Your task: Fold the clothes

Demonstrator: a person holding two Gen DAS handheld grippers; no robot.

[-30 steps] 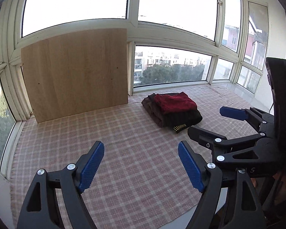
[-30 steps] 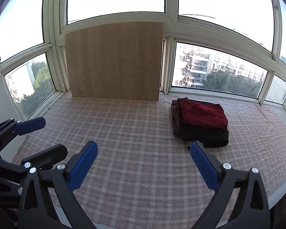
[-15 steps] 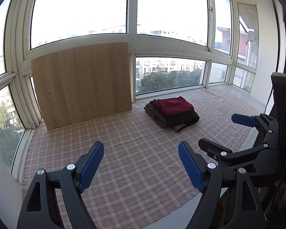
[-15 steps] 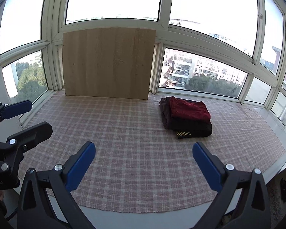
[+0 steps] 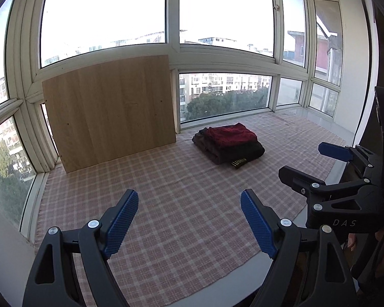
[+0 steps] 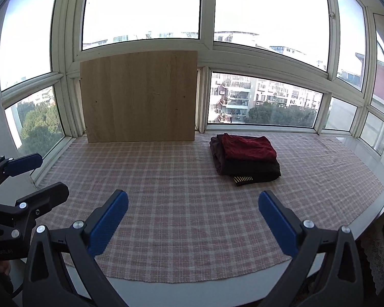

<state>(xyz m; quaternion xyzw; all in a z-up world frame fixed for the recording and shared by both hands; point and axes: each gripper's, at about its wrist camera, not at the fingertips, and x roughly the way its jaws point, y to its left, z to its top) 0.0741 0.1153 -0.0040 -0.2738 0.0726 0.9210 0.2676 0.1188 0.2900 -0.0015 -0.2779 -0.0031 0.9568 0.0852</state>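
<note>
Left gripper (image 5: pixel 189 220): jaws wide apart, nothing between the blue pads, held over the near edge of the checked cloth (image 5: pixel 181 194). Right gripper (image 6: pixel 193 220): jaws likewise spread, holding nothing, just beside the left one. Folded clothes (image 6: pixel 245 157) sit in a neat stack on the far right part of the cloth, near the window (image 6: pixel 263 102); red garment (image 6: pixel 248 147) on top, dark ones beneath. Well apart from both grippers. Wooden board (image 6: pixel 140 97) leans upright against the window frame, left of the stack
</note>
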